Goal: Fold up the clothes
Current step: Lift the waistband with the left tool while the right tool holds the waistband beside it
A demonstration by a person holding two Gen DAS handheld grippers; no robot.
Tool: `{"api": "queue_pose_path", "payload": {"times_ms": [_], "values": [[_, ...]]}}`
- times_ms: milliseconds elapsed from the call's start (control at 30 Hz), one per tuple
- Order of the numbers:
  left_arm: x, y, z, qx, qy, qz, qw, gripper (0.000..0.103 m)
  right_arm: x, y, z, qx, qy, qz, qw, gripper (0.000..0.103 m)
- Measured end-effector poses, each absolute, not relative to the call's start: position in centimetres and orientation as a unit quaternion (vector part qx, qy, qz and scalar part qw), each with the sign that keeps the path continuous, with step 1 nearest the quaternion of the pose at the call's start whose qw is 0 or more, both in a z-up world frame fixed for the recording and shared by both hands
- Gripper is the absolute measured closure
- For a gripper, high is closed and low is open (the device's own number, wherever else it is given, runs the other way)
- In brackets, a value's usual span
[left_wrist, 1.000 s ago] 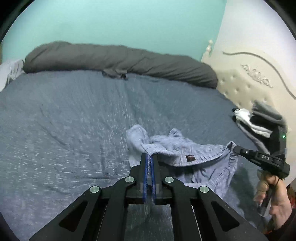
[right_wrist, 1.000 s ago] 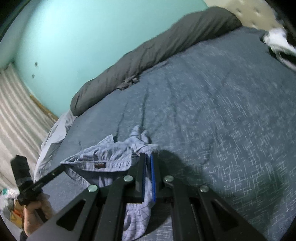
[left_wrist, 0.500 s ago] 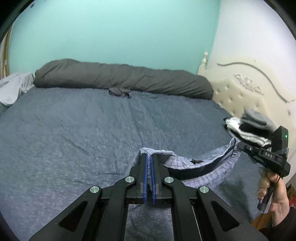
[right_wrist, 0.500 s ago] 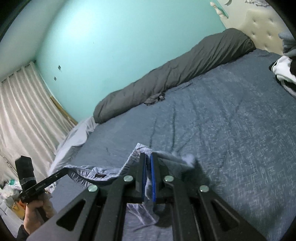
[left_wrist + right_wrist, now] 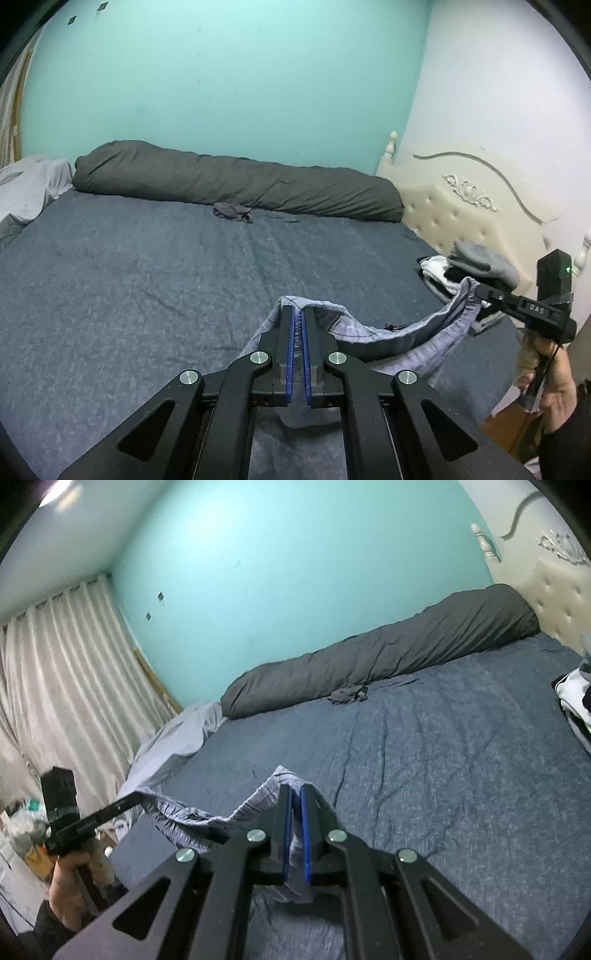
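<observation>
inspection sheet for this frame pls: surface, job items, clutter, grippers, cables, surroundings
Surface: bed with blue-grey sheet, creased.
Job's things: plaid shorts held up off the sheet by the waistband, sagging between the two grippers; folded pile by the headboard.
Clutter: small dark garment lying against the grey bolster; pale sheet bunched at the far corner.
Grippers: left gripper shut on the shorts; right gripper shut on the shorts.
Cables: thin black lead by the right hand.
Surroundings: teal wall, curtain.
</observation>
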State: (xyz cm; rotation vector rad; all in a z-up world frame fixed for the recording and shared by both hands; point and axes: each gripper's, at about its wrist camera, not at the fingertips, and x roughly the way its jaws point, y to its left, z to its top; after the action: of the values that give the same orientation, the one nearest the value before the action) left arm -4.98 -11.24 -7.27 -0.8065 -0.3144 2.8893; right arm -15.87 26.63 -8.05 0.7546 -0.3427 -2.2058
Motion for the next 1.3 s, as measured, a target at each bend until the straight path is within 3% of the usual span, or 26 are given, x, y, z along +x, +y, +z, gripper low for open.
{"api": "queue_pose_path", "payload": {"times_ms": [233, 433, 933, 1300], "values": [[-4.0, -11.1, -7.7, -0.283, -0.102, 0.95, 0.079, 0.1, -13.5, 27.4, -8.6, 0.313, -0.138, -0.855, 0.389, 0.099], [-8.8, -11.2, -10.5, -0.32, -0.112, 0.938, 0.078, 0.1, -15.2, 27.2, -9.7, 0.316, -0.144, -0.86, 0.373, 0.099], [-23.2, -12.4, -25.6, -0.424, -0.14, 0.894, 0.042, 0.1, -28.6, 23.7, -24.7, 0.413, -0.174, -0.846, 0.29, 0.099], [-27.7, -12.7, -29.8, -0.422, -0.146, 0.894, 0.028, 0.1, -34.0, 23.7, -29.8, 0.438, -0.182, -0.839, 0.266, 0.099]]}}
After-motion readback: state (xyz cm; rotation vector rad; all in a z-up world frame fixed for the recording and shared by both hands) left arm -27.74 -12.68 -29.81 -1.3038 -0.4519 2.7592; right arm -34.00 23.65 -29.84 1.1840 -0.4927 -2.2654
